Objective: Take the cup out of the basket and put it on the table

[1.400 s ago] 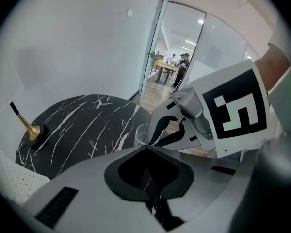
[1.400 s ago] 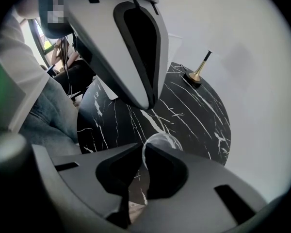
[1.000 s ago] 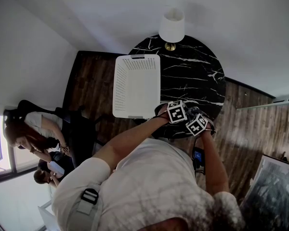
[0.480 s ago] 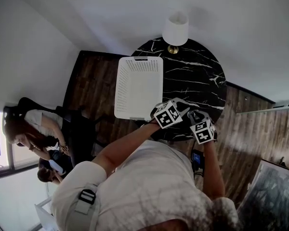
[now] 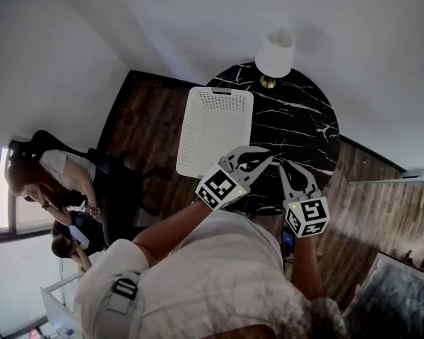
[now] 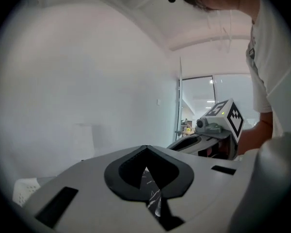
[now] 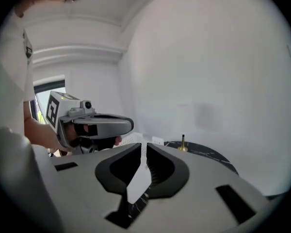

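here the left gripper [image 5: 268, 159] hangs over the near edge of the black marble table [image 5: 300, 129], its jaws pressed together on nothing. just beside it, the right gripper [image 5: 283, 165] is parted by a mere slit and is also empty. the white basket [image 5: 222, 99] sits on the table's left side; i cannot make out the cup in it.

A white-shaded lamp [image 5: 275, 52] stands by the wall [image 5: 198, 20]; people [image 5: 48, 183] sit over dark wooden floor [image 5: 147, 119].
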Demonstrator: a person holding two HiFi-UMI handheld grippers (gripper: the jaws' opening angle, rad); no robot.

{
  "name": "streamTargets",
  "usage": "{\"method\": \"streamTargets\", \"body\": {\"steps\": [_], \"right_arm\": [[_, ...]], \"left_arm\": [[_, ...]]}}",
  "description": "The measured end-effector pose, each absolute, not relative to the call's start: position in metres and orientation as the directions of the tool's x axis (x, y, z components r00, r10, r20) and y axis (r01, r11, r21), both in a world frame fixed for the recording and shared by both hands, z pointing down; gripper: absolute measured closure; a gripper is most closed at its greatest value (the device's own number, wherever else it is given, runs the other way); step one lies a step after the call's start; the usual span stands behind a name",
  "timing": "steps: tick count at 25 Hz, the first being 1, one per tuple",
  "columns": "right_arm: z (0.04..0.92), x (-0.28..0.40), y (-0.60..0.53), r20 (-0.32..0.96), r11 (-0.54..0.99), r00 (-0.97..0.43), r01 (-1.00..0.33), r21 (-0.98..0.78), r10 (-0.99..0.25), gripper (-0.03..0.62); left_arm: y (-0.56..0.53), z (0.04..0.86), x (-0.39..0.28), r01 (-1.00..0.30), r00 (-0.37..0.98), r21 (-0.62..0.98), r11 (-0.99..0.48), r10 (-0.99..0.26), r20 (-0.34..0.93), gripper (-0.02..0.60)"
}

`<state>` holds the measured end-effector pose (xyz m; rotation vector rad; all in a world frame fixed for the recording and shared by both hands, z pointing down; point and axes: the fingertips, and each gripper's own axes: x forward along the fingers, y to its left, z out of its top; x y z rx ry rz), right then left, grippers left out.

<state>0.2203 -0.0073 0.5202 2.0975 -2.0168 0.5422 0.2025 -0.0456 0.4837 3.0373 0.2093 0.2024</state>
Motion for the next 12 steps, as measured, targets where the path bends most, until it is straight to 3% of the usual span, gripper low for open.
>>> {"method": "streamTargets", "body": {"steps": [6,12], "right_arm": [[0.455,0.198,-0.024,0.205,0.004,-0.026,-0.994,-0.109,-0.978,0.568],[0.423,0.184,-0.036,0.096,0.039,-0.049,-0.994,-0.104,-0.994,0.573]], "left_arm": [[-0.058,0.419,0.166,0.061,0.998,-0.003,-0.998,0.061,-0.035,0.575],[-0.073,0.399,0.14,-0.017,0.995,0.037,-0.999,-0.021,-0.101,0.575]]}}
